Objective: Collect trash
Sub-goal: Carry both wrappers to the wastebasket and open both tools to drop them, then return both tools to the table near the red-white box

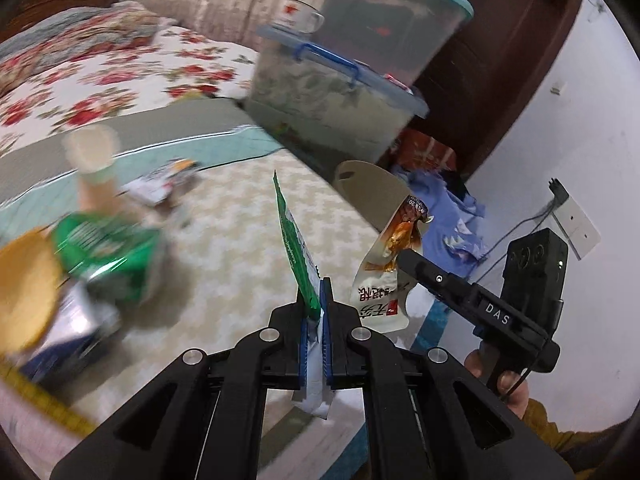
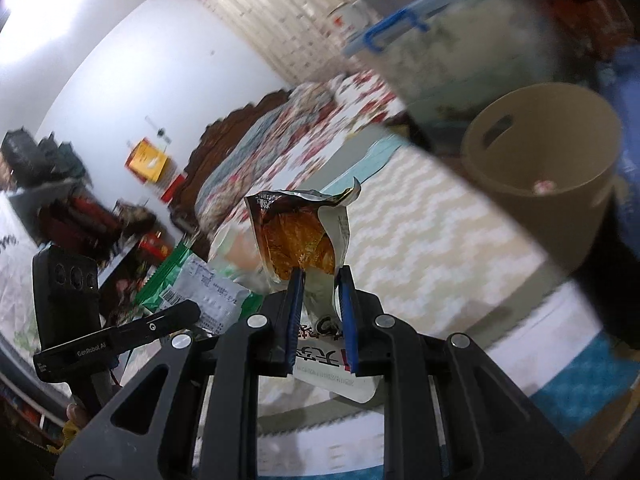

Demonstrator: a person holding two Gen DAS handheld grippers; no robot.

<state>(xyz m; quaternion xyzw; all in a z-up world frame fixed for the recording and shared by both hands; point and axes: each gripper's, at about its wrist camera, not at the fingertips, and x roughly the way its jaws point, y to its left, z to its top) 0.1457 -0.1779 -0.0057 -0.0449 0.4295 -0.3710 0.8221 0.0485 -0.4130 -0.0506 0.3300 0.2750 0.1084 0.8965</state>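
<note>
My left gripper (image 1: 315, 294) is shut on a flat green and white wrapper (image 1: 294, 246) that stands edge-up between its blue pads. My right gripper (image 2: 320, 276) is shut on a torn orange and white snack packet (image 2: 300, 236); the same packet (image 1: 394, 264) hangs to the right in the left wrist view. A tan bin (image 2: 560, 184) stands at the upper right of the right wrist view, with a small scrap inside it; its rim (image 1: 368, 184) shows beyond the left gripper. More litter, a green bag (image 1: 108, 252) and a small printed wrapper (image 1: 164, 184), lies blurred on the patterned mat.
Stacked clear storage boxes with blue lids (image 1: 332, 92) stand behind the bin, beside a dark wooden cabinet (image 1: 500, 64). A bed with a floral cover (image 1: 100, 76) runs along the back. Blue cloth (image 1: 452, 216) lies on the floor near a white wall with a socket (image 1: 572, 220).
</note>
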